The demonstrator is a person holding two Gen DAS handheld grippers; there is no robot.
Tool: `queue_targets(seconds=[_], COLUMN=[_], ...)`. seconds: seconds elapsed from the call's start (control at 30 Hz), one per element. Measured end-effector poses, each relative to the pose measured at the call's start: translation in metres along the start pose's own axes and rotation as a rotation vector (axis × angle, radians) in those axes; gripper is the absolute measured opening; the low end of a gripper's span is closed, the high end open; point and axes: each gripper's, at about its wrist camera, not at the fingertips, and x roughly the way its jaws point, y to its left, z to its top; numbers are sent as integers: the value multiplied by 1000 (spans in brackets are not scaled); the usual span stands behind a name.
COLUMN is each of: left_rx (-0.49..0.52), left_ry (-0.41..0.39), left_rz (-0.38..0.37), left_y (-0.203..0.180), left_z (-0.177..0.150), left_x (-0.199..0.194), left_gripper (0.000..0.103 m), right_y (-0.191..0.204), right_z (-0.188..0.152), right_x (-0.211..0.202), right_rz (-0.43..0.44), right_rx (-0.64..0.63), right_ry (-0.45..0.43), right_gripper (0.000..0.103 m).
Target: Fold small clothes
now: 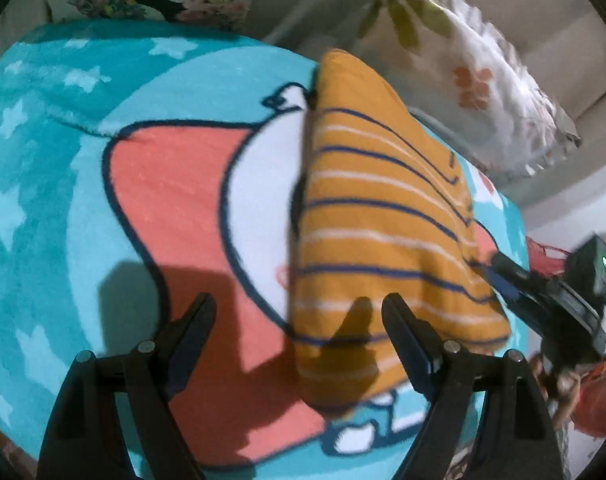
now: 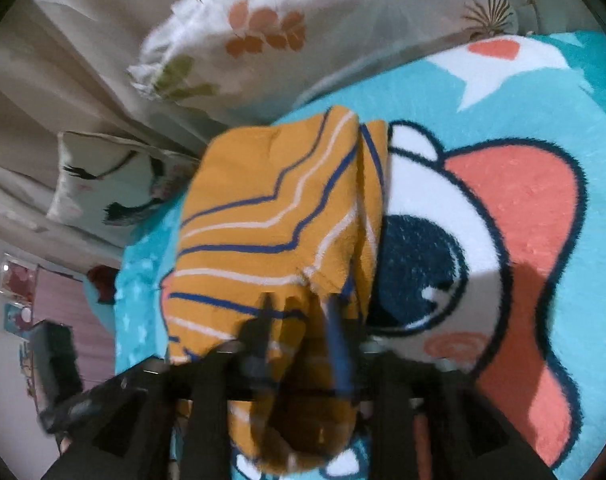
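On the cartoon blanket (image 1: 43, 200), striped shirt (image 1: 375, 216) pinched by right gripper (image 2: 303, 312); left gripper (image 1: 299, 312) agape, empty

Both fisheye views are moderately lit, with dark vignetted corners and straight lines bowed toward the rims. The left gripper (image 1: 299, 308) casts hard-edged shadows onto the blanket (image 1: 35, 184) and the striped garment (image 1: 375, 216). Motion blur smears the floral pillow (image 1: 475, 76) and, in the right wrist view, the right gripper (image 2: 303, 312). Colours look slightly grainy and soft throughout.
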Motion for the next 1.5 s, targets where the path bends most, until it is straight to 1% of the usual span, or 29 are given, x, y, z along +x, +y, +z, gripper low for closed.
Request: queue_targets(seconds=[0.07,0.1,0.2,0.33,0.37,0.4,0.43,0.47,0.5,0.53,0.57,0.67,0.7,0.73,0.77,0.83,0.93,1.0,1.03,1.1,1.13,1.17,1.2,1.23,1.3,1.37,1.43,1.47,1.5], left_rx=[-1,-12,-27,26,45,61,80,96,94,78,69,62,65,74,83,89,94,125,137,161,171,180,180,177,172,168,170,183,188], left_ry=[19,38,82,142,166,178,176,167,180,183,174,164,168,174,177,166,117,40,1,-91,-135,-189,-232,-284,-404,-502,-572,-618,-634], left_rz=[3,-22,-123,-236,-241,-230,-202,-159,-151,-158,-162,-180,-179,-163,-121,-95,-81,-19,7,74,98,127,156,192,261,310,338,342,337], left_y=[6,7,3,-15,-25,-32,-38,-42,-44,-43,-43,-40,-39,-38,-37,-34,-35,-41,-42,-46,-50,-55,-58,-54,-57,-57,-60,-60,-59], left_z=[3,3,1,-6,-8,-9,-10,-11,-12,-11,-11,-22,-28,-35,-42,-51,-50,-46,-45,-41,-40,-38,-37,-37,-37,-38,-39,-41,-41], left_x=[12,20,35,42,48,55,57,55,53,49,41,20,16,15,18,18,4,-12,-22,-42,-50,-59,-67,-81,-103,-125,-138,-147,-151], left_gripper=[84,84,85,86,86,85,72,56,35,28,25,24,25,29,30,36,40,45,51,56,58,60,67,75,84,92,102,103,103], right_y=[-4,-7,-19,-21,-22,-24,-24,-26,-29,-34,-35,-33,-32,-31,-28,-26,-28,-20,-10,6,17,23,27,32,35,31,22,15,11], right_z=[-6,-9,-20,-33,-35,-36,-36,-34,-34,-34,-34,-44,-48,-54,-58,-66,-67,-61,-56,-49,-44,-41,-37,-32,-24,-15,-8,-1,4], right_x=[-8,-8,1,25,33,32,33,37,39,42,39,21,16,13,13,12,-7,-30,-44,-55,-58,-55,-50,-38,-20,11,30,38,41], right_rz=[-55,-71,-43,53,74,91,100,121,154,209,225,292,281,245,203,129,103,16,-21,-16,10,36,61,90,128,118,88,49,18], right_rx=[15,24,72,101,117,121,134,169,192,243,255,256,232,201,171,134,140,91,43,-6,-35,-48,-54,-51,-60,-52,-42,-32,-28], right_ry=[-49,-55,2,76,88,65,48,56,83,114,115,134,142,152,160,166,112,27,-34,-95,-120,-119,-108,-82,-35,27,58,52,37], right_gripper=[71,71,71,71,71,72,70,53,30,27,20,17,17,17,19,25,26,26,26,27,32,43,48,48,48,48,45,37,28])
